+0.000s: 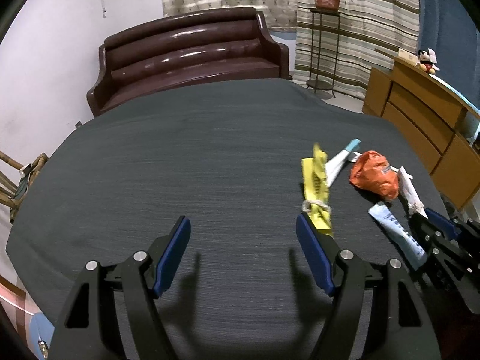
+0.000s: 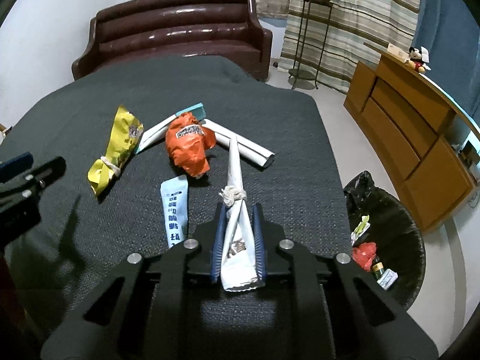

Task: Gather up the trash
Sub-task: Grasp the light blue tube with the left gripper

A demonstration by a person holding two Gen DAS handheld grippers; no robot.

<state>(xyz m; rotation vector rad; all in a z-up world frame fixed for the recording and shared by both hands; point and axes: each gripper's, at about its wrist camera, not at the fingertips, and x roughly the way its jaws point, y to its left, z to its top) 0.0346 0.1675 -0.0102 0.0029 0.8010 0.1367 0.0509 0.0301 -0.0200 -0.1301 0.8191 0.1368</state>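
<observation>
Trash lies on a dark grey tablecloth. My right gripper is shut on a white wrapper tied with string, its blue pads pressing both sides. Around it lie a yellow tied wrapper, a crumpled orange bag, a light blue sachet and a white rolled packet. My left gripper is open over bare cloth, with the yellow wrapper just beyond its right finger. The right gripper shows at the right edge of the left wrist view, near the orange bag.
A black-lined bin with some trash in it stands on the floor right of the table. A dark brown sofa sits behind the table. A wooden cabinet and a plant stand are at the right.
</observation>
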